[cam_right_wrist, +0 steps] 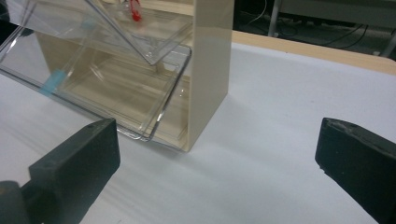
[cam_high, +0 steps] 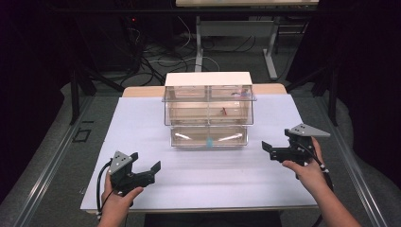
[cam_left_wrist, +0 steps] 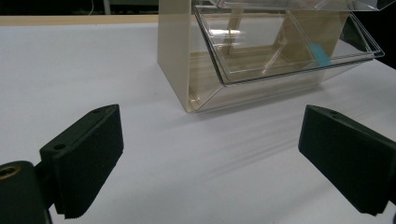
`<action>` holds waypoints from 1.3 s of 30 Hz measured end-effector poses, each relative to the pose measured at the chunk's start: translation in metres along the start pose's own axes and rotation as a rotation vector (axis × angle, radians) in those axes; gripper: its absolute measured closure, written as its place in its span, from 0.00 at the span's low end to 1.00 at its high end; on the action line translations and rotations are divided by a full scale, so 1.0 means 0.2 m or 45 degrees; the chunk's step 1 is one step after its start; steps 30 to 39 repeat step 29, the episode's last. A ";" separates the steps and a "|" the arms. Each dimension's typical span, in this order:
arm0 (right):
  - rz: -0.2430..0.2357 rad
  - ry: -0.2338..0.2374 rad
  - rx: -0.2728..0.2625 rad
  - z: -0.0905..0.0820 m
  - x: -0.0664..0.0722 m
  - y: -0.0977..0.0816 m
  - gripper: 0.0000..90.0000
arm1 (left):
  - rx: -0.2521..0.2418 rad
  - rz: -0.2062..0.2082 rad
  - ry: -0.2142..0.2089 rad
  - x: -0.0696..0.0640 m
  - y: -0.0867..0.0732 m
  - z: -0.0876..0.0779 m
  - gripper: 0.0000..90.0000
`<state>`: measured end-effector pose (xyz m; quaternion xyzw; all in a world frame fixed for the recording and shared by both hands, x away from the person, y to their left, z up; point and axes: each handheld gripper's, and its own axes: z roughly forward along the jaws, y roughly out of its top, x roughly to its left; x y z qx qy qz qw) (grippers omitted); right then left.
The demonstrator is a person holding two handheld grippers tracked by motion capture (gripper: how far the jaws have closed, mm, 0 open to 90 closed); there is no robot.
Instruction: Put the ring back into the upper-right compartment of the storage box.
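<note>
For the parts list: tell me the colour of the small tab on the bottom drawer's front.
Light blue tab, clearest in the left gripper view.

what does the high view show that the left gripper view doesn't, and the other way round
High view alone: the whole drawer cabinet with its upper compartments, a small red item in one of them, the right gripper held open at the right, the person's hands, and the floor with cables behind the table.

Left gripper view alone: a close look at the ridged pads of the left gripper, jaws wide apart with nothing between them, and the cabinet's beige side wall.

Both: the white table cover, the pulled-out clear bottom drawer and its blue tab.
</note>
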<state>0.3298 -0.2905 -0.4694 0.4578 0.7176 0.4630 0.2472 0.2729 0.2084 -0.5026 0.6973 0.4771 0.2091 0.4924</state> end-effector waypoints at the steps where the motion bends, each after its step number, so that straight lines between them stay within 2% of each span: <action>1: 0.007 0.001 -0.007 0.00 -0.01 -0.01 0.00 | 0.001 0.000 -0.001 0.00 0.00 0.00 0.07; 5: 0.046 -0.017 -0.001 0.02 -0.05 -0.05 0.00 | 0.005 0.011 0.002 0.01 0.00 0.00 0.07; 10: 0.067 -0.027 -0.005 0.02 -0.09 -0.10 0.00 | 0.008 0.011 0.006 0.01 0.00 0.00 0.07; 16: 0.084 -0.072 0.000 0.03 -0.14 -0.16 0.00 | 0.008 0.007 0.009 0.01 0.00 0.00 0.07; 17: 0.119 -0.076 0.002 0.04 -0.14 -0.17 0.00 | 0.009 0.008 0.009 0.01 0.00 0.00 0.07; 21: 0.112 -0.088 0.008 0.05 -0.17 -0.19 0.00 | 0.012 0.008 0.011 0.02 0.00 0.00 0.07; 22: 0.147 -0.082 0.017 0.05 -0.17 -0.20 0.00 | 0.015 0.010 0.010 0.02 0.00 0.00 0.07; 25: 0.126 -0.093 0.011 0.06 -0.19 -0.21 0.01 | 0.012 0.005 0.011 0.02 0.00 0.00 0.07; 26: 0.140 -0.092 0.019 0.06 -0.19 -0.21 0.02 | 0.011 0.004 0.011 0.02 0.00 0.00 0.07; 27: 0.118 -0.095 0.023 0.06 -0.20 -0.21 0.02 | 0.011 0.004 0.011 0.02 0.00 0.00 0.07; 28: 0.158 -0.091 0.042 0.07 -0.19 -0.22 0.02 | 0.012 0.005 0.010 0.02 0.00 0.00 0.07; 29: 0.121 -0.100 0.045 0.08 -0.21 -0.23 0.03 | 0.014 0.005 0.011 0.02 0.00 0.00 0.07; 39: 0.121 -0.100 0.045 0.08 -0.21 -0.23 0.03 | 0.014 0.005 0.011 0.02 0.00 0.00 0.07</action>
